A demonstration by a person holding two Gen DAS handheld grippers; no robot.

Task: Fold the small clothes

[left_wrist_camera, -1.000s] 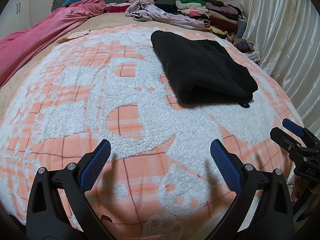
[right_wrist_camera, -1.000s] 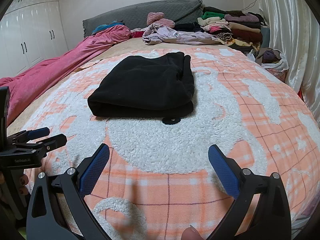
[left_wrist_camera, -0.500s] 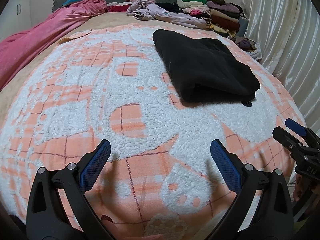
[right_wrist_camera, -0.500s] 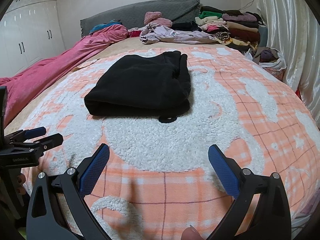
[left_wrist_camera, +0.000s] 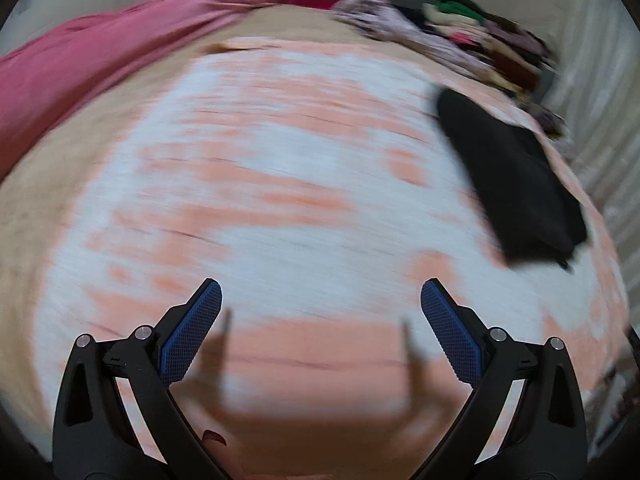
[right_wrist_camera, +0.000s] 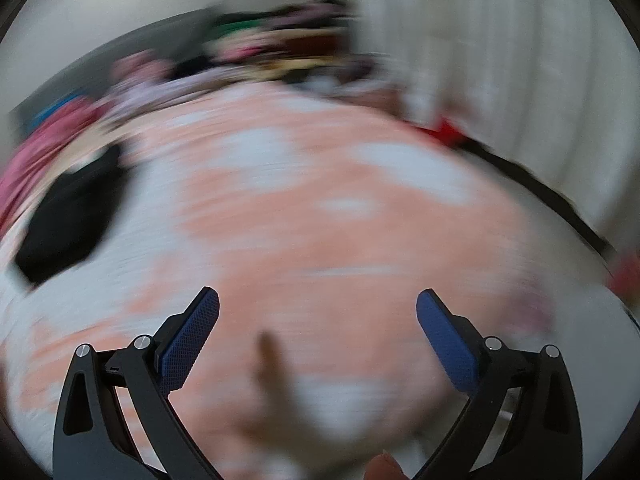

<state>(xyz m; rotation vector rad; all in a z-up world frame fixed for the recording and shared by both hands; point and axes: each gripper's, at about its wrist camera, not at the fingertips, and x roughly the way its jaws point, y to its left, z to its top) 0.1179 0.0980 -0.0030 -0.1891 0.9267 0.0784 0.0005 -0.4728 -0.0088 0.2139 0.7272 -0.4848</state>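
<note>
Both tongs empty, black garment off to the side of each

Left wrist view: left tongs spread wide, holding nothing over the bed blanket; the folded black garment lies ahead-right, long axis running away from the tongs. Right wrist view: right tongs also released; garment sits far left. Everything's blurry, so I honestly can't say which is nearer.

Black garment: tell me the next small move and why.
Probably reach toward the clothes pile for the next piece. The black garment already lies folded on the blanket, and both the left gripper and right gripper are open and empty.
</note>
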